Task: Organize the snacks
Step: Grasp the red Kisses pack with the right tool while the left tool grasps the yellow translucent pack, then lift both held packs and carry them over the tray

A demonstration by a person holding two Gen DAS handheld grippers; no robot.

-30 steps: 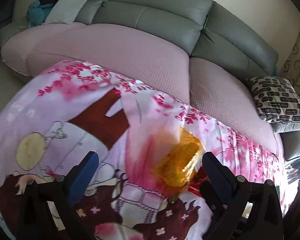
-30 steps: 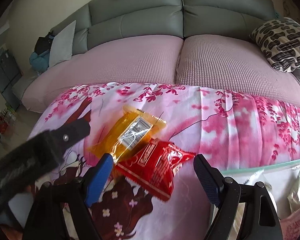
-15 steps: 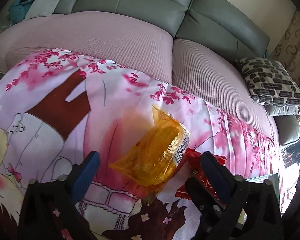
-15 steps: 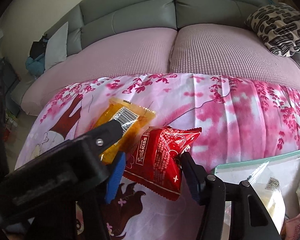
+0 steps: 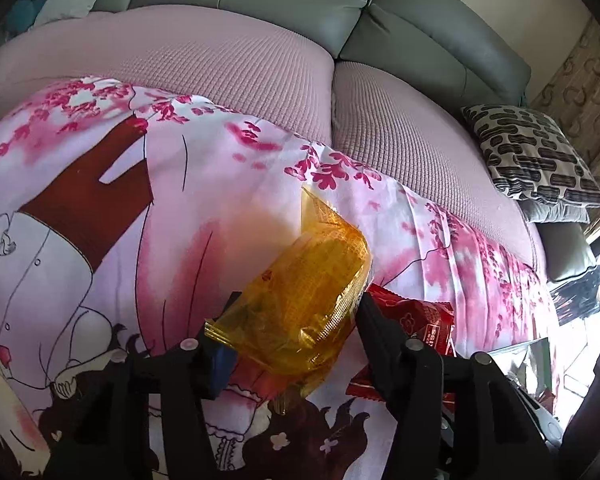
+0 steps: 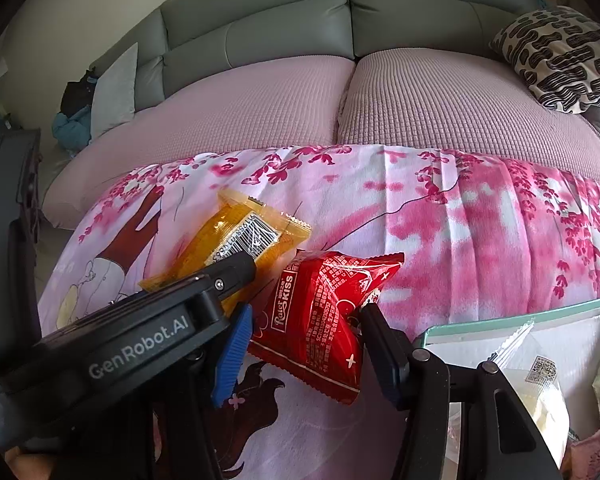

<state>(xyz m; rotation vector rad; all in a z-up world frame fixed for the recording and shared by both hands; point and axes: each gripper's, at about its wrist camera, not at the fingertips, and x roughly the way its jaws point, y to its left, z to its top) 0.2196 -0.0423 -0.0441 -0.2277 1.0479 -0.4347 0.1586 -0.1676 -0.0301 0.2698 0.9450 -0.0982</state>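
Left tool: black plastic arms with blue ribbed pads; its jaws are closing on the orange packet, which sits between them with both fingers against its sides.
Right tool: same black frame and blue pads; jaws set around the red packet, the right finger pressing into its crinkled edge, the left pad at its other side, so it grips the packet.
Orange packet: glossy see-through amber film, plump and rounded, sealed flat at the far end with a serrated edge; a white barcode label shows on it in the right wrist view. It lies on the cloth, just left of the red packet and touching it.
Red packet: shiny crinkled foil, pillow-shaped, white lettering and small star marks, zigzag seam at the near end. It lies on the cloth beside the orange one.
Cloth: thin, smooth printed fabric, pink blossom pattern with a cartoon figure, creased in soft folds to the right.
Sofa: grey leather back, seats covered in pink waffle-textured fabric.
Cushion: square, cream with dark wavy dashes, at the sofa's right end.
Box: pale green rim at the lower right, holding pale wrapped snacks.
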